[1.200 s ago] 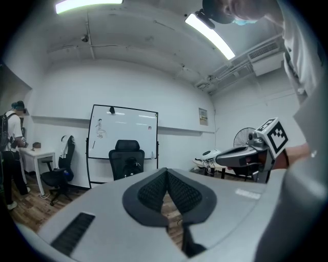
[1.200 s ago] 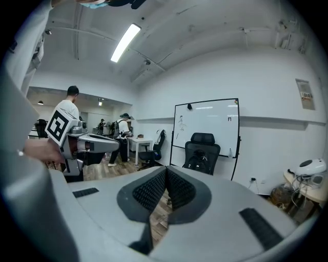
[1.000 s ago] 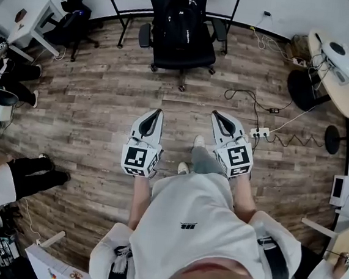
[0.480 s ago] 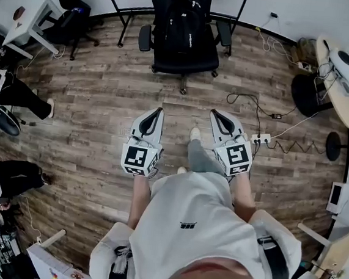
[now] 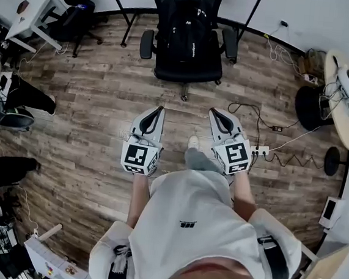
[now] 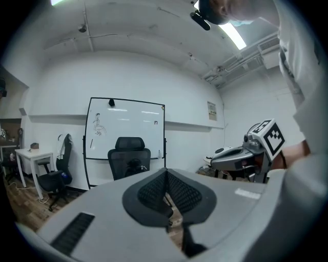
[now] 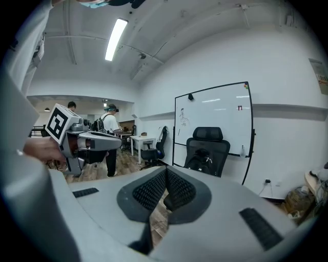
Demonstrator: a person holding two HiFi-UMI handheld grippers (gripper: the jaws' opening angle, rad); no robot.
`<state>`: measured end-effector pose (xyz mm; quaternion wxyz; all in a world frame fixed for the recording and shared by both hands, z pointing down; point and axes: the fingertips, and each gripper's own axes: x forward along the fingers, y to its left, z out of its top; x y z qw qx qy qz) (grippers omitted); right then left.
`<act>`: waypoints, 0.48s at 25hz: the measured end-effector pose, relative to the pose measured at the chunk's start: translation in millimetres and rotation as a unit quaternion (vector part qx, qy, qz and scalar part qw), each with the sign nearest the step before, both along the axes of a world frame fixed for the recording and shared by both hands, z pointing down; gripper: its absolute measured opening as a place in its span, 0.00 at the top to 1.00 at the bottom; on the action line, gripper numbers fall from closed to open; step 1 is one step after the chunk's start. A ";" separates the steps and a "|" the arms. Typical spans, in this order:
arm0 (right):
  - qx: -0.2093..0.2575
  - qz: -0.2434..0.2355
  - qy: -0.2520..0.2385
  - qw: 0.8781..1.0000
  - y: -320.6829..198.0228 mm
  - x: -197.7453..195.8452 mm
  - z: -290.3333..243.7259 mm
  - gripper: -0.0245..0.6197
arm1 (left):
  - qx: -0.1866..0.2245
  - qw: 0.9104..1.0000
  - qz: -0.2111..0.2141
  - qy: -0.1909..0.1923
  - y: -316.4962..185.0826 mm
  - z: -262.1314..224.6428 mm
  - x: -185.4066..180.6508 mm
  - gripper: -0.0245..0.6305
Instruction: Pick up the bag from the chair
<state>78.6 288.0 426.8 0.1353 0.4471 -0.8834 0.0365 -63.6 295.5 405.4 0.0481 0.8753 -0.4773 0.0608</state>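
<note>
- My left gripper (image 5: 159,111) is pressed shut, with nothing between its jaws.
- My right gripper (image 5: 214,113) is pressed shut too, and it pinches nothing.
- I hold the 2 grippers side by side. Both point at the black office chair (image 5: 188,71) and are well apart from it.
- The black backpack (image 5: 188,30) sits on the chair's seat and leans on the chair's back.
- The chair stands on the wood floor (image 5: 92,97), near the white wall, in front of a whiteboard (image 6: 125,123).
- A white power strip (image 5: 261,135) lies on the floor near my right gripper.
- A round table (image 5: 344,103) stands by the floor's right edge.
</note>
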 end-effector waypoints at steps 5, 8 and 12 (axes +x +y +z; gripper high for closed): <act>-0.003 -0.015 0.006 1.000 -41.6 14.7 2.9 0.97 | -0.001 1.000 -0.003 -0.008 -39.7 -0.8 17.7 0.97; -0.005 -0.019 0.003 1.000 -61.2 21.2 4.8 0.97 | -0.004 1.000 -0.006 -0.008 -58.5 1.0 25.2 0.97; -0.003 -0.025 0.001 1.000 -83.3 27.9 5.8 0.97 | -0.006 1.000 -0.012 -0.010 -80.2 3.0 32.5 0.97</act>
